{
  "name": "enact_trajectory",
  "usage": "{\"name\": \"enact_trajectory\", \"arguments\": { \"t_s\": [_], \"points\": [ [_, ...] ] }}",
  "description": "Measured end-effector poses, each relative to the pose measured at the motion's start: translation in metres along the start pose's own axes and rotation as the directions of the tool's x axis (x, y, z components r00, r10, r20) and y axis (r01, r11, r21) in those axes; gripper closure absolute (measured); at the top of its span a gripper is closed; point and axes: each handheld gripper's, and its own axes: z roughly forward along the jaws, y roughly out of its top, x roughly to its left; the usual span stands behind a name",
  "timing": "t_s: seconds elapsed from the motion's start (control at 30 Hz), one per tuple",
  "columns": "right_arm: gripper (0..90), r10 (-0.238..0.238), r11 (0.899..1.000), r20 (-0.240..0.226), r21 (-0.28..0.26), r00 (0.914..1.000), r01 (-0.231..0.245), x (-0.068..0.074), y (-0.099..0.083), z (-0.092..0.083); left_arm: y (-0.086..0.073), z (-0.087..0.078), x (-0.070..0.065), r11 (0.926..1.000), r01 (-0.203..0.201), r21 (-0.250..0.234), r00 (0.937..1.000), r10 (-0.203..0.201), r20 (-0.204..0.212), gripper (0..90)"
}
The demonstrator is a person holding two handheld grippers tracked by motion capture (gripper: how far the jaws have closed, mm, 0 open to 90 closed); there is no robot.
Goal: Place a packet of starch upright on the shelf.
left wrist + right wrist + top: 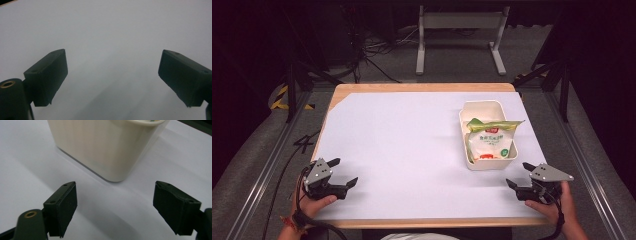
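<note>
A cream plastic bin [482,106] stands on the right half of the white table sheet [412,145]. Inside it lies a white snack bag [488,140] with a green top and red print. My right gripper [520,174] rests open near the table's front right corner, just short of the bin's near end, nothing between its jaws. In the right gripper view the bin's rounded corner [110,150] rises close ahead of that open gripper [115,205]. My left gripper [344,171] sits open at the front left, over bare sheet; its own view shows the open gripper [112,75] empty.
The sheet covers a wooden table [422,87] whose edge shows at the back and front. Beyond the table, a grey metal stand [459,37] and cables lie on the dark floor. Metal rails [262,170] run along both sides.
</note>
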Motion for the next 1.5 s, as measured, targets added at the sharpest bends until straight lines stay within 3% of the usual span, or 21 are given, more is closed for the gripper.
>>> {"name": "enact_trajectory", "arguments": {
  "t_s": [0.3, 1.5],
  "points": [
    [19.0, -0.008, 1.000, -0.004, 0.004, 1.0000, 0.008, 0.0003, 0.0015, 0.0024, -0.0018, 0.0001, -0.0002, 0.9999, 0.011, -0.005, 0.9999, -0.011, 0.011, 9.5],
    [18.8, 0.006, 1.000, -0.005, -0.003, 1.0000, -0.006, -0.0018, -0.0005, 0.0008, 0.0026, 0.0049, -0.0014, 1.0000, -0.008, -0.003, 0.9999, 0.008, 0.015, 9.2]
  ]
}}
